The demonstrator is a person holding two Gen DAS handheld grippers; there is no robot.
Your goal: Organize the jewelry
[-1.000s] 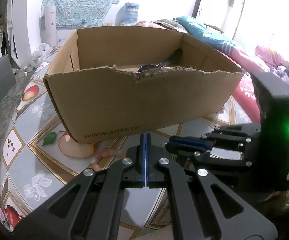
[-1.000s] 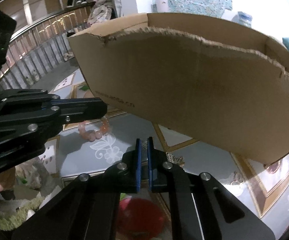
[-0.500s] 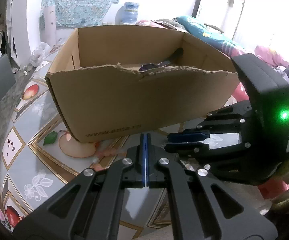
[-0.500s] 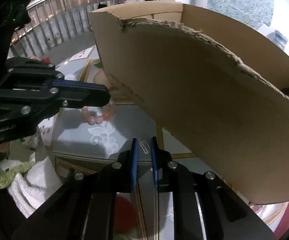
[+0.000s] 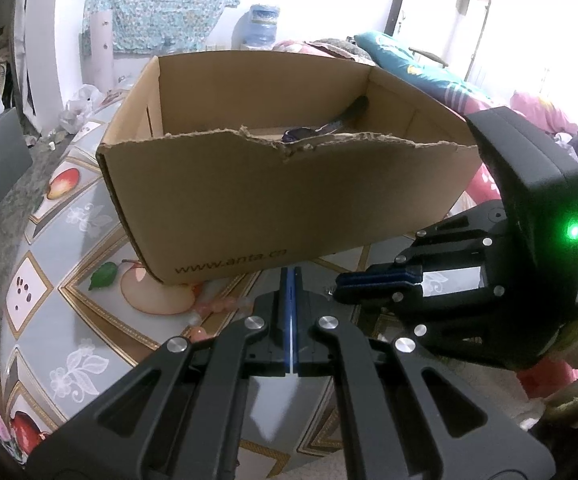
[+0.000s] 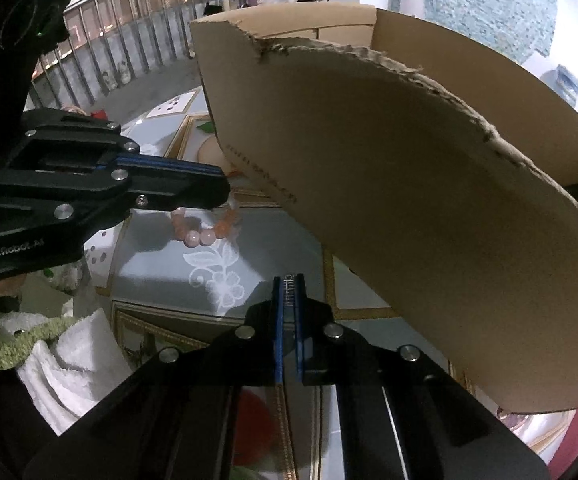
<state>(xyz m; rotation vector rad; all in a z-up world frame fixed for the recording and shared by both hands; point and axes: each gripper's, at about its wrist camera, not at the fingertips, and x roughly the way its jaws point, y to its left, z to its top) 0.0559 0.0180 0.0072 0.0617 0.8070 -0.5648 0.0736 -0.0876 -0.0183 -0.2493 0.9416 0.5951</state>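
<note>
Bead bracelet (image 6: 205, 226) on table (image 6: 161, 272) beside box (image 5: 273, 200): light, slippery, rolls; grip across beads. Left gripper (image 5: 290, 276) jaws closed, empty; right gripper (image 6: 288, 280) jaws pinch small silver piece (image 6: 289, 294).

Your cardboard box (image 5: 273, 196) carries one line of dark print low on its near wall, reading "www.anta.cn". From your right wrist view, the side of the left gripper (image 6: 225, 192) shows pale lettering that looks like "GenRobot.AI", though it is dim. Nothing else is legible.
</note>
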